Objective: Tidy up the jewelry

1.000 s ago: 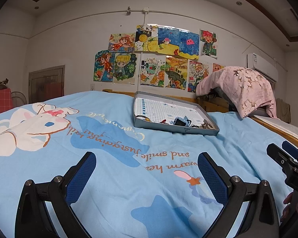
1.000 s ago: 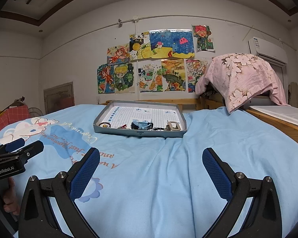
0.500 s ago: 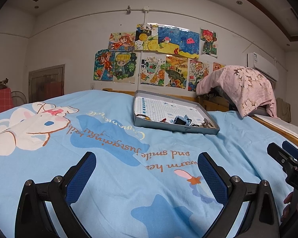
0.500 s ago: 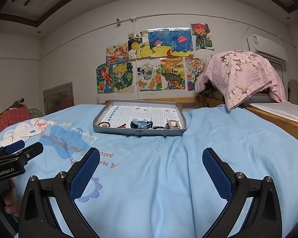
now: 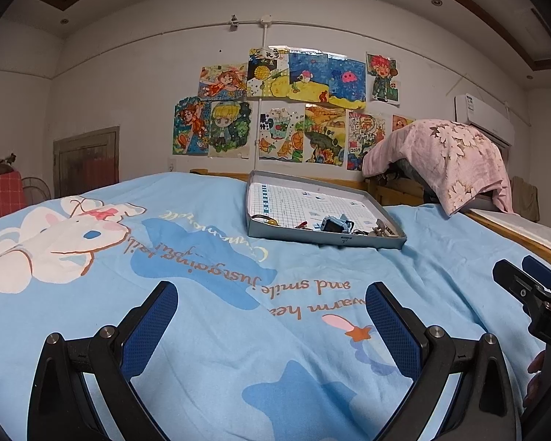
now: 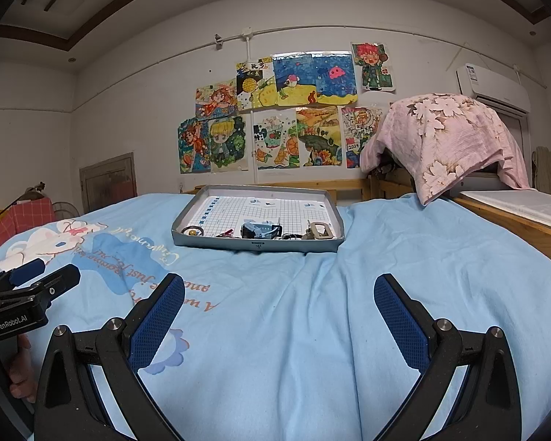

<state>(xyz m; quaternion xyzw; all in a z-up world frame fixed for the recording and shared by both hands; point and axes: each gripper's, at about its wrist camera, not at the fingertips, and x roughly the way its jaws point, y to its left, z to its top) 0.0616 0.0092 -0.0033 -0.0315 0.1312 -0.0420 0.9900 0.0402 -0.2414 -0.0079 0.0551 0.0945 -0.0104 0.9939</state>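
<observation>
1. Bed (image 5: pixel 209 338) covered with a light blue printed sheet; all task items sit on it toward the far end, near the wooden headboard.
2. Grey shallow tray (image 6: pixel 216 242) with a white grid-lined floor rests flat on the sheet. Same tray in the left wrist view (image 5: pixel 275 234), up and right of centre.
3. Tray contents lie bunched along the near wall: a dark ring with a yellow bead (image 6: pixel 193 231) at the left corner, a small red piece (image 6: pixel 227 234), a blue box-like item (image 6: pixel 259 230) in the middle, a tan buckle-shaped piece (image 6: pixel 319 230) toward the right. Finer detail too small to tell.
4. Right gripper (image 6: pixel 279 299): jaws spread wide, nothing between the blue pads, only bare sheet. Tray lies straight ahead of the gap, well apart from the fingertips.
5. Left gripper (image 5: pixel 270 307): jaws likewise spread wide and empty. Tray lies ahead and slightly right of the gap's centre line, well apart.
6. Each gripper shows in the other's view: the left one at the left edge of the right wrist view, with a hand (image 6: pixel 16 371) on its handle; the right one at the right edge of the left wrist view. Both are low over the sheet; contact with it cannot be judged.
7. Background: children's drawings (image 6: pixel 275 110) taped on the wall, pink floral cloth (image 6: pixel 444 139) draped over something beside the bed, air conditioner (image 6: pixel 492 88) above it.
</observation>
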